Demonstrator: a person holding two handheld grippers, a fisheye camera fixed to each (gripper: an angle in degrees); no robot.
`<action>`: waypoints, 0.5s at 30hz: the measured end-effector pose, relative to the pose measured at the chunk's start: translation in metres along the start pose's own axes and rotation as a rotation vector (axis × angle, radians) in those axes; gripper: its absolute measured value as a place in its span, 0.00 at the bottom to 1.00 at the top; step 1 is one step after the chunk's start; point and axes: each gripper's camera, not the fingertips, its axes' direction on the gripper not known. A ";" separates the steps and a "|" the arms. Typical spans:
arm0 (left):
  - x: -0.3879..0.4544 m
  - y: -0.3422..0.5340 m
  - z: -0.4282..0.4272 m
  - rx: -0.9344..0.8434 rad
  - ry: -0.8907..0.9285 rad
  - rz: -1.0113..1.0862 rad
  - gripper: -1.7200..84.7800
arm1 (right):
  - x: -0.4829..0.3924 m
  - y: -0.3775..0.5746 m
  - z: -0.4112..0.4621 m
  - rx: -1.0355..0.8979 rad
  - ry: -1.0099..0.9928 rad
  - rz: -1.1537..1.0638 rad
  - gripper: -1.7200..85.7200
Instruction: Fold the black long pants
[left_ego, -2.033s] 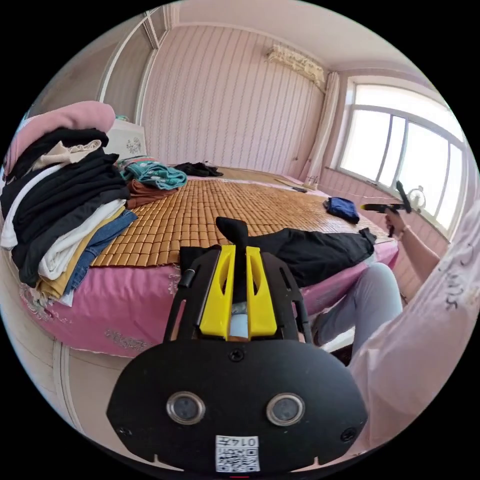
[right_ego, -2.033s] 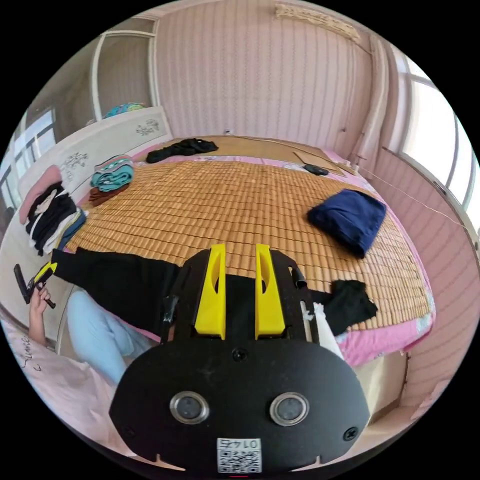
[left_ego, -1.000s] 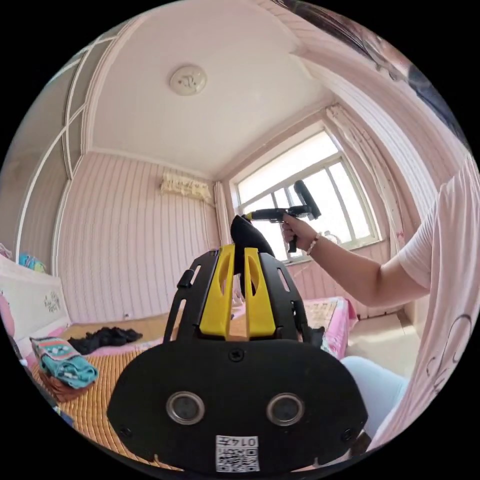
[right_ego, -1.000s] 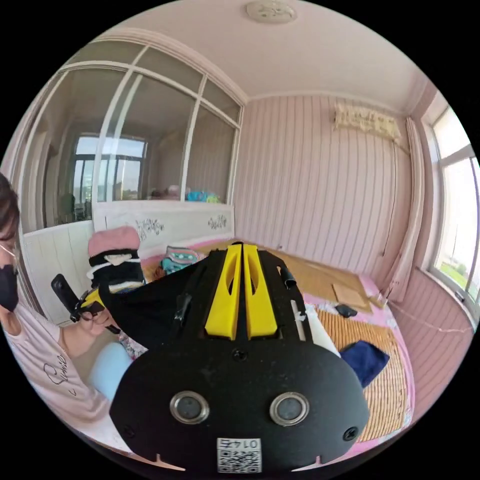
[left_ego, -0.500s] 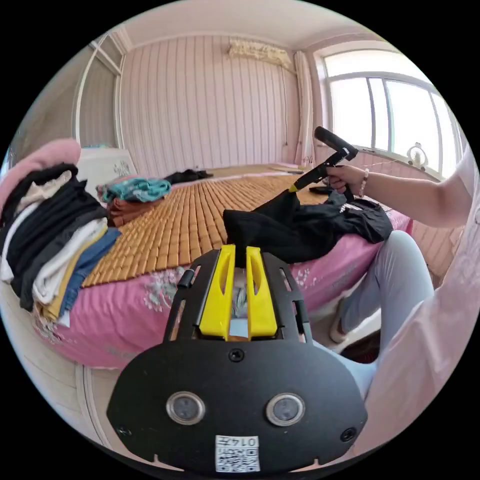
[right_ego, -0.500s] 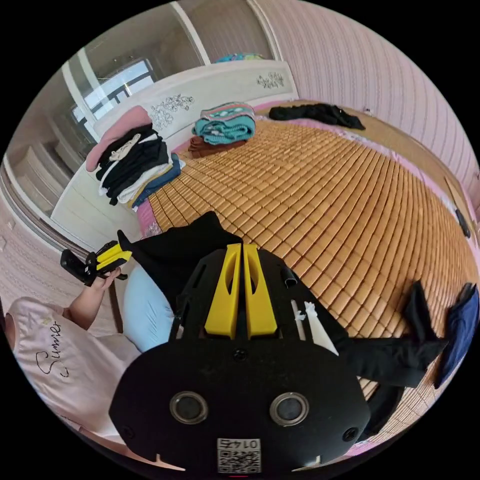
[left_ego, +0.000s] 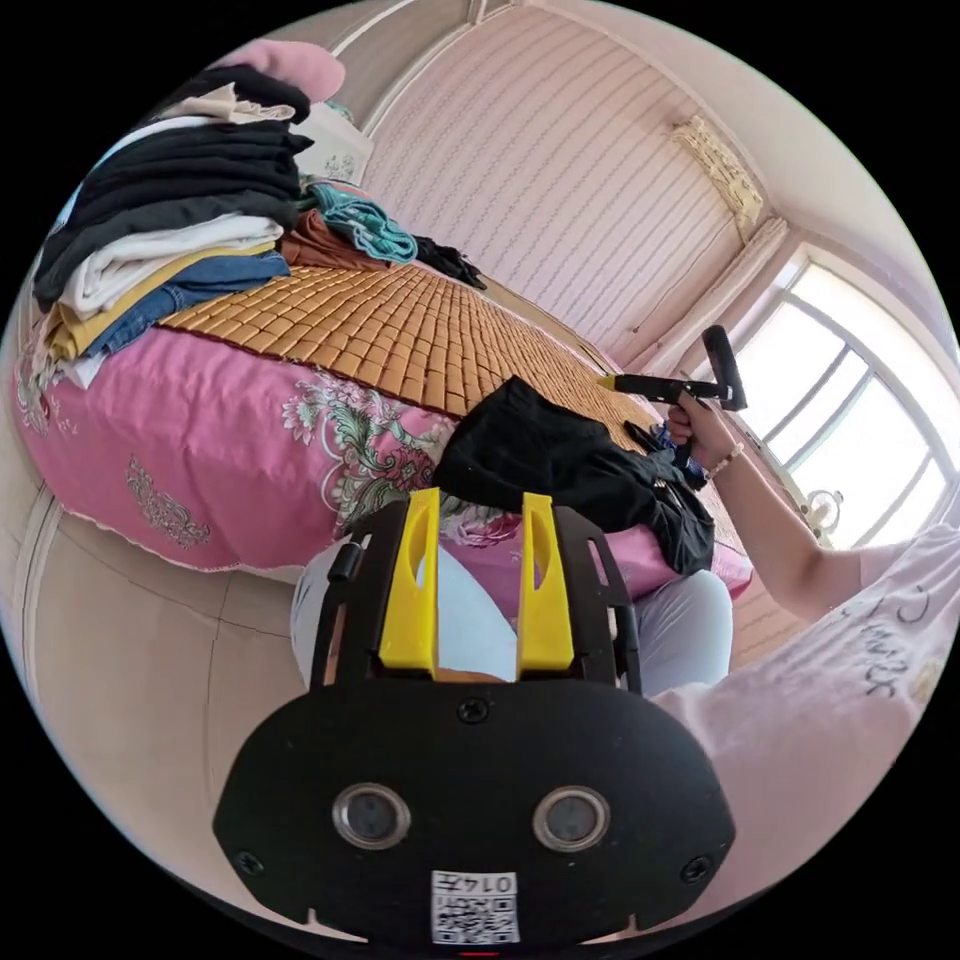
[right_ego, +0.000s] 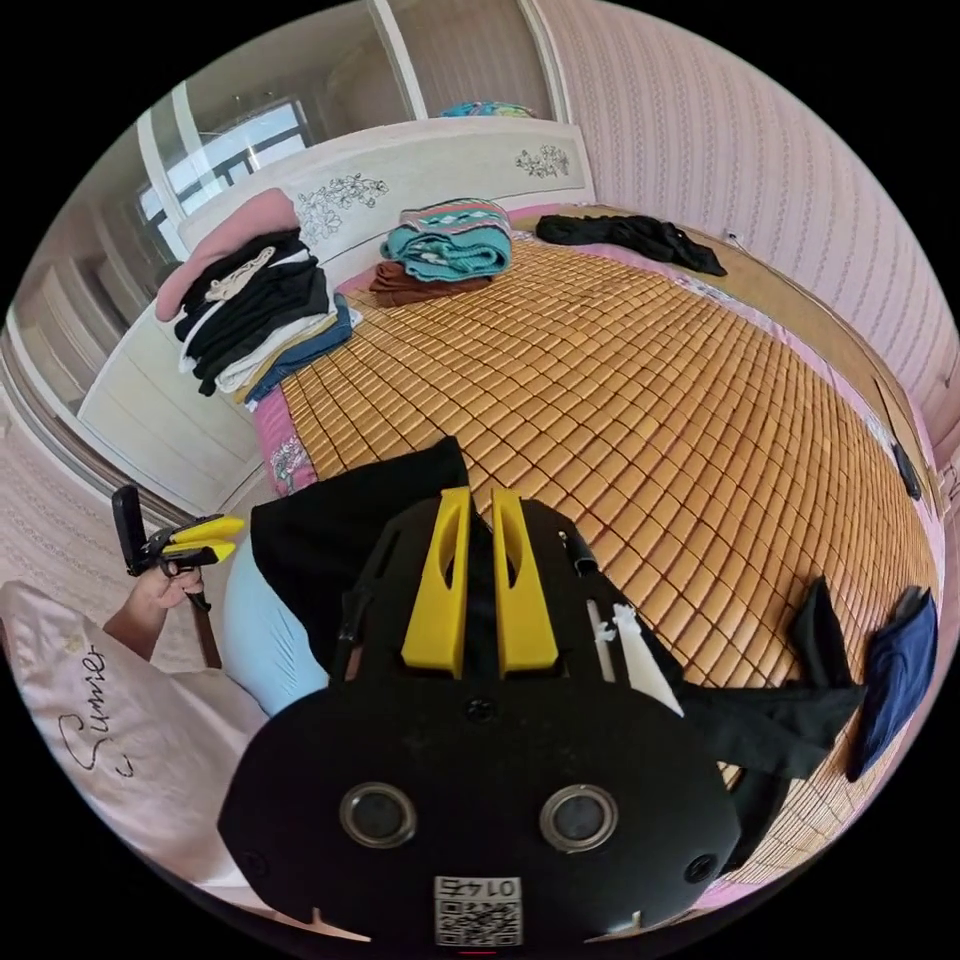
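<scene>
Pants (right_ego: 340, 530) lie bunched at the bed (left_ego: 200, 440) edge. Right tool (right_ego: 478, 505) pinches them; left tool (left_ego: 478, 510), now spread, has let go.

You are in a bedroom of a home. A wide bed (right_ego: 300, 440) with a pink floral sheet takes up most of the room, and a woven bamboo mat (right_ego: 620, 400) covers its top. A white headboard (right_ego: 400, 180) with painted flowers stands at one end. Folded clothes sit in a tall stack (right_ego: 260, 300) near that end, with a smaller teal and brown pile (right_ego: 450, 255) beside it and loose dark garments (right_ego: 630, 235) lying farther along the mat. The walls (left_ego: 560, 170) around you are pale pink with vertical stripes. A large window (left_ego: 850, 400) with a curtain (left_ego: 700, 300) at its side lets in bright daylight.
</scene>
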 end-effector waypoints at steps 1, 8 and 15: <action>-0.007 -0.001 0.006 0.001 -0.016 -0.048 0.17 | -0.011 -0.011 0.015 -0.034 -0.005 -0.034 0.10; -0.011 -0.030 0.049 -0.076 0.125 -0.060 0.03 | -0.040 -0.022 0.063 -0.147 0.155 -0.138 0.03; 0.049 -0.046 0.015 0.085 0.284 0.185 0.01 | -0.003 0.043 -0.078 0.167 0.083 -0.071 0.01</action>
